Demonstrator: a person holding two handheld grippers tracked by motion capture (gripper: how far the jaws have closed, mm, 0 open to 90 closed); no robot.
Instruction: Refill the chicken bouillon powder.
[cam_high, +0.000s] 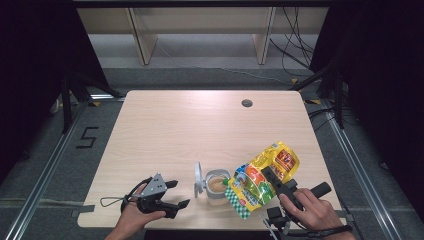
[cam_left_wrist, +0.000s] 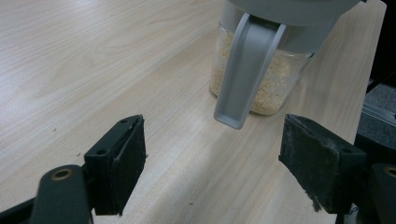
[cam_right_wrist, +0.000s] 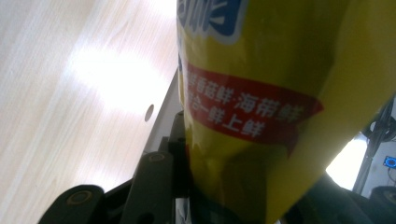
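Note:
A clear jar holding beige granules stands near the table's front edge, its grey flip lid swung open to its left. My right gripper is shut on a yellow snack bag, tipped with its green checkered mouth over the jar's opening. The bag looms close in the right gripper view, pinched between the jaws. My left gripper rests open left of the jar, nothing between its fingers. In the left gripper view the jar and its hanging lid stand just ahead of the open gripper.
A light wooden table carries everything; a round cable hole sits at its back right. Shelving legs and cables lie on the floor beyond. Dark curtains flank both sides.

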